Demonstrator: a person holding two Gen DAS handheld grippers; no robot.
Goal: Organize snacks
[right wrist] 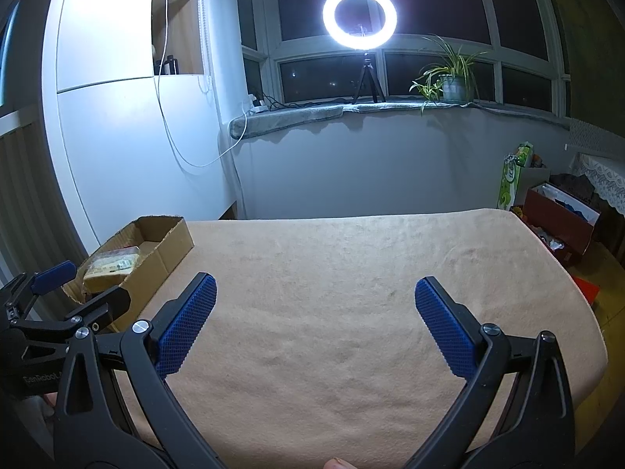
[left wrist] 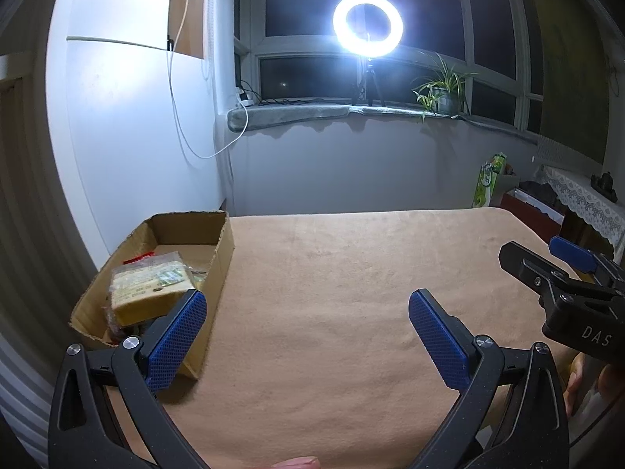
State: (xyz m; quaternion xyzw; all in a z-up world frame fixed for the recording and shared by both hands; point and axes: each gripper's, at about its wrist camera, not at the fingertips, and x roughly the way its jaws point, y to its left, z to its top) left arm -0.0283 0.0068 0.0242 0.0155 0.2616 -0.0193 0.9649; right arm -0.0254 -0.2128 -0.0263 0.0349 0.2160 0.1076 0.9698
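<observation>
A brown cardboard box (left wrist: pixel 224 250) lies at the left edge of the table, also in the right wrist view (right wrist: pixel 172 248). Inside it lie snack packs: a clear-wrapped yellow pack (left wrist: pixel 150 287) on top, a red pack (left wrist: pixel 138 258) behind it. The yellow pack also shows in the right wrist view (right wrist: pixel 109 267). My left gripper (left wrist: pixel 308 312) is open and empty, its left finger just beside the box's near end. My right gripper (right wrist: pixel 314 299) is open and empty over the tan cloth; it shows at the right edge of the left wrist view (left wrist: pixel 547 262).
The table is covered by a tan cloth (left wrist: pixel 332 293). A white cabinet (left wrist: pixel 129 125) stands behind the box. A ring light (left wrist: pixel 367 25) and a potted plant (left wrist: pixel 443 93) stand on the window sill. Bags and boxes (right wrist: pixel 554 219) sit on the floor at the right.
</observation>
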